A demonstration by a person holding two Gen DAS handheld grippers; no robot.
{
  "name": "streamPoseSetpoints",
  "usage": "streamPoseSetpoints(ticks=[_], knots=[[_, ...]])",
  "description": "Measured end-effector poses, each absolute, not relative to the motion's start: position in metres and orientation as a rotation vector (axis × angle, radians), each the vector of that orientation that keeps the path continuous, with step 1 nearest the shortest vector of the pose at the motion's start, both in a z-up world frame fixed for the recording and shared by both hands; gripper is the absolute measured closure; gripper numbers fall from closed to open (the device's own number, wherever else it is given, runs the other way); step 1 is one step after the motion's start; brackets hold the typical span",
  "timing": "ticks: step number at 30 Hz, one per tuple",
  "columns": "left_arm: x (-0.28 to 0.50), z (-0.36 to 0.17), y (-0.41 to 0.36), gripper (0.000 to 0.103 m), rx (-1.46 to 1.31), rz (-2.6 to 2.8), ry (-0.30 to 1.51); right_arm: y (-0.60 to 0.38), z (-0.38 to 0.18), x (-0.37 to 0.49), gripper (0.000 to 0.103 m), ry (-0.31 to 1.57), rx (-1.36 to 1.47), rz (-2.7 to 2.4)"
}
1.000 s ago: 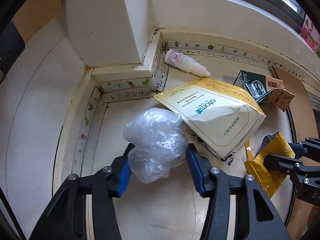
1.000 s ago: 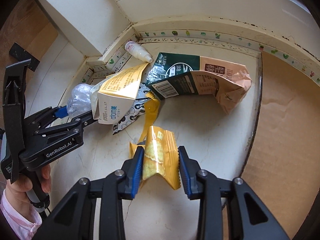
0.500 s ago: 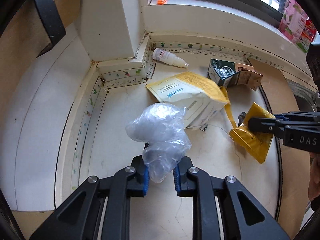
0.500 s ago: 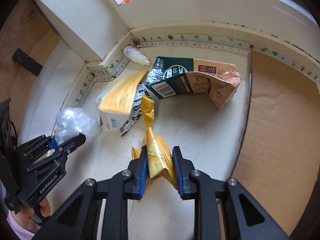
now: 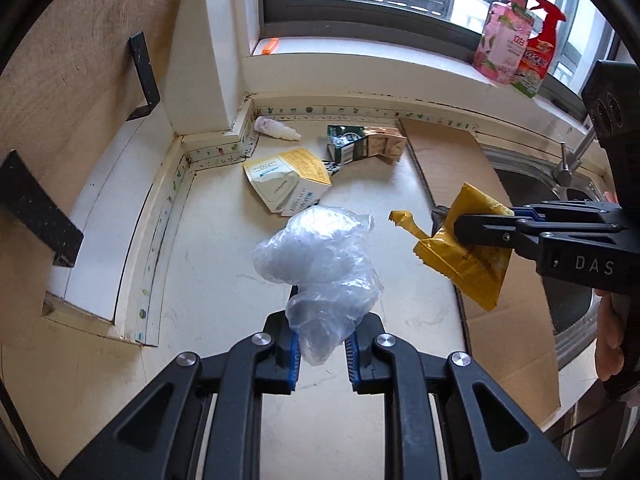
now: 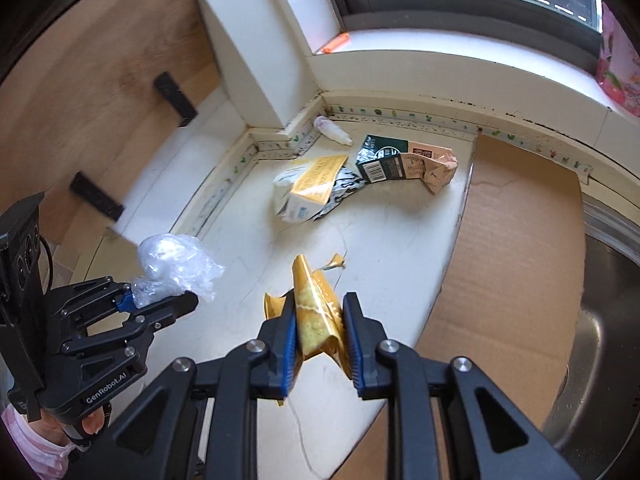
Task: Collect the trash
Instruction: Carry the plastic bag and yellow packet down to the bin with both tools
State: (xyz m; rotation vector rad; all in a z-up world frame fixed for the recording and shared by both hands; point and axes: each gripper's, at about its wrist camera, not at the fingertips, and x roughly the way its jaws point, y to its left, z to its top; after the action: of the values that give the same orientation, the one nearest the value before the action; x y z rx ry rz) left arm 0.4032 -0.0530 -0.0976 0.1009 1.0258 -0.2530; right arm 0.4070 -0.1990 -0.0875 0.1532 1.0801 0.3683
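Above the pale tabletop [image 5: 224,280], beside the sink [image 6: 608,320], two pieces of trash are being held clear of the surface. A crumpled clear plastic bag [image 5: 320,264] is being pinched by the left tongs [image 5: 322,354], whose jaws have just been closing and are now drawn in tight on its lower end. A yellow snack wrapper [image 6: 316,320] is being clamped by the right tongs [image 6: 320,344], likewise just closed and nearly together on the foil. Toward the window from the sink, near the wall corner, more trash is being left lying: a yellow-and-white pouch [image 5: 286,184], a crushed green-and-tan carton [image 5: 362,148] touching it, and a small white bottle [image 5: 276,128] beside the skirting. A cardboard sheet [image 6: 516,240] is being kept flat against the sink's rim.
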Motion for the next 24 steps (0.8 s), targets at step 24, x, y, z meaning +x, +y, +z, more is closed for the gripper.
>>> streamPoseSetpoints(ticks=[24], knots=[[0.189, -0.019, -0.032, 0.087, 0.106, -0.252, 0.911, -0.158, 0.006, 0.187, 0.082, 0.9, 0.07, 0.528]])
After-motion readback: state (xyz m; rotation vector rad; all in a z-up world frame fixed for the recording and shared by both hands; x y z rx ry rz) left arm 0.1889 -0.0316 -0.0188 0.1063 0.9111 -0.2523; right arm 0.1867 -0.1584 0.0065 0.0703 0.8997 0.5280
